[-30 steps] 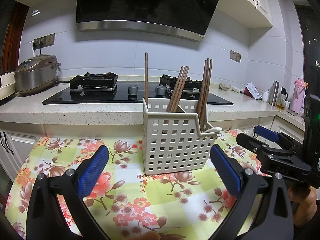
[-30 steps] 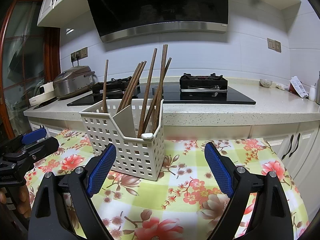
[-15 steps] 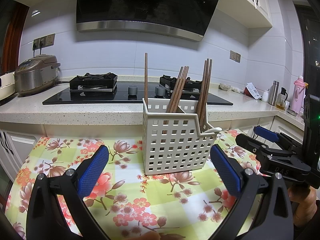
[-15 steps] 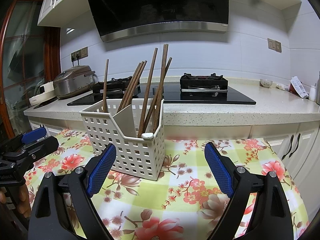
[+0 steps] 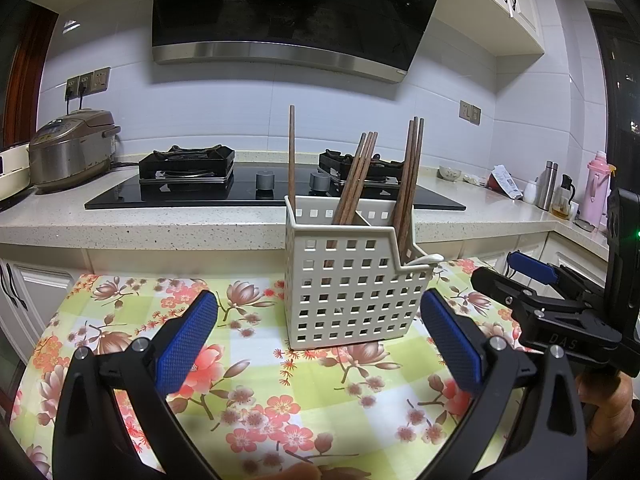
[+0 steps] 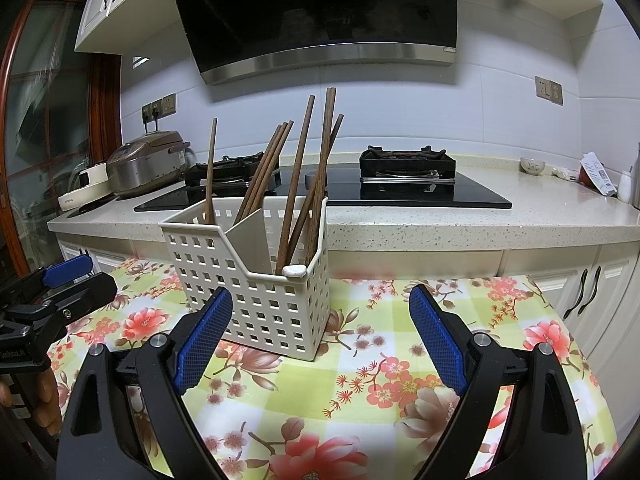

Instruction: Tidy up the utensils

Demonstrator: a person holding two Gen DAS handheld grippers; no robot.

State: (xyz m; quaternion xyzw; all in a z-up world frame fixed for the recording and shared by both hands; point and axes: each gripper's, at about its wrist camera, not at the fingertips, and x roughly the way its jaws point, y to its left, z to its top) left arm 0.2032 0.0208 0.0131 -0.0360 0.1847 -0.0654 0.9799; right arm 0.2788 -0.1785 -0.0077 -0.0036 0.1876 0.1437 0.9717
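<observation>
A cream perforated plastic utensil caddy (image 5: 354, 284) stands upright on a table covered with a green-and-white checked floral oilcloth (image 5: 256, 364), close to the table's far edge and just in front of a speckled stone kitchen counter (image 5: 160, 228). A solid divider splits the caddy into 2 compartments. Dark brown wooden chopsticks (image 5: 360, 176) stand in it: in the left wrist view 1 stick rises almost upright at the caddy's far left corner, a cluster of 3 leans rightward from the middle, and another cluster stands in the lower-walled right compartment. The white rounded end of a utensil (image 6: 295, 270) rests on the rim of that lower compartment; what kind of utensil it is cannot be told. The left gripper (image 5: 318, 340) hovers over the cloth in front of the caddy with its blue textured pads (image 5: 186, 342) spread wide and nothing between them. The right gripper (image 6: 320, 338) is likewise spread wide and empty, its left pad (image 6: 204, 338) overlapping the caddy's lower front corner in the picture, though contact cannot be judged. Each gripper shows at the edge of the other's view, held off to either side of the caddy. On the counter behind sit a black glass gas hob (image 5: 276, 190) with 2 burners, a brown and silver rice cooker (image 5: 72, 148) at the left, and a pink thermos (image 5: 596, 192) at the far right, under a black range hood (image 5: 296, 12).
</observation>
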